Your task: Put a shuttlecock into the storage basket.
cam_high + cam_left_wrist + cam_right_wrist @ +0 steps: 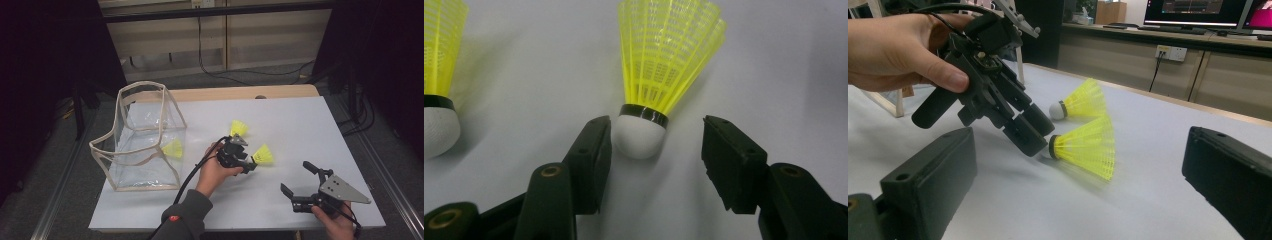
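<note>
Three yellow shuttlecocks on the white table (pixel 300 130) right now, and the action's around the nearest one. Closest to the person, the right gripper (pixel 298 181) sits near the table's front edge with its jaws spread wide and nothing between them, well apart from everything else. A bit further in, the left gripper (pixel 250 165) is tipped down at the near shuttlecock (pixel 263 155), which lies on its side on the table. From the left gripper view the white cork (pixel 640 136) sits between the two jaws: one pad looks like it's touching or just about touching the cork, the other pad is clearly off it with a gap, so it's not clamped on yet, just half-closed around it. Just behind that lies the second shuttlecock (pixel 239 128), also on its side, near the first but not touching. Further left, the third one (pixel 173 148) is inside the clear bag (pixel 131 165) with the beige trim, which stands open-topped at the table's left side.
</note>
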A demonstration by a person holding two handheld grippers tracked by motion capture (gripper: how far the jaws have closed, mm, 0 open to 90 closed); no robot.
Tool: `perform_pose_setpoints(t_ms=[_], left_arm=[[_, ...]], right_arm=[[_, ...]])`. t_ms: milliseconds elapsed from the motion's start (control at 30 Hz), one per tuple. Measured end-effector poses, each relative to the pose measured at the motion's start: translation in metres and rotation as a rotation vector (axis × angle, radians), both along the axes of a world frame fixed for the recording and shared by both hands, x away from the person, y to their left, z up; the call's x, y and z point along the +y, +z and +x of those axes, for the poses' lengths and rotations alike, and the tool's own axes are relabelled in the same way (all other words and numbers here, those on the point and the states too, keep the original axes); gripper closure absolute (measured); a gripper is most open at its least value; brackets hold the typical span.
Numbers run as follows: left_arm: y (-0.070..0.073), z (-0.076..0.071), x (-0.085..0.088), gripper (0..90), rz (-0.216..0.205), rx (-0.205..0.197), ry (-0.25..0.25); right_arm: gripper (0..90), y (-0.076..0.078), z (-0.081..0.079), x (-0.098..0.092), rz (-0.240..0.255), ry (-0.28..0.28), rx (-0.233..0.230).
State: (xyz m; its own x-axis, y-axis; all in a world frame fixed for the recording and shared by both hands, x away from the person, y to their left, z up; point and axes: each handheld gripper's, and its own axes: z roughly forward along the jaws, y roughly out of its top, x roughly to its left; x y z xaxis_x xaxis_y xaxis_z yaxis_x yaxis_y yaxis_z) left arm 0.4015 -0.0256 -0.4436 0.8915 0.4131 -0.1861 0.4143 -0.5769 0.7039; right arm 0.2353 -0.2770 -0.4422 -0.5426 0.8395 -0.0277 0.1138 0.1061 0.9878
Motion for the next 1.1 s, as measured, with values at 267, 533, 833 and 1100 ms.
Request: perform_pose_setpoints(t_ms=[267, 533, 833, 1100], left_arm=[[-0.0033, 0.0024, -0.0025, 51.7, -0.013, -0.003, 0.005], [-0.0095, 0.0028, -0.0061, 56.1, 0.006, -0.01, -0.02], [-0.0105, 0.0044, -0.0072, 62.4, -0.008, -0.005, -0.029], [-0.0084, 0.0016, -0.0077, 64.5, -0.004, 0.038, -0.031]], right_arm=[[1.1, -0.0003, 0.0002, -0.0003, 0.0, 0.0, 0.001], [1.1, -0.0001, 0.0002, -0.0009, 0.003, -0.002, 0.0], [1.2, -0.0001, 0.0006, -0.0009, 0.0, -0.003, -0.002], [1.1, -0.0006, 0.0007, -0.0014, -0.002, -0.002, 0.001]])
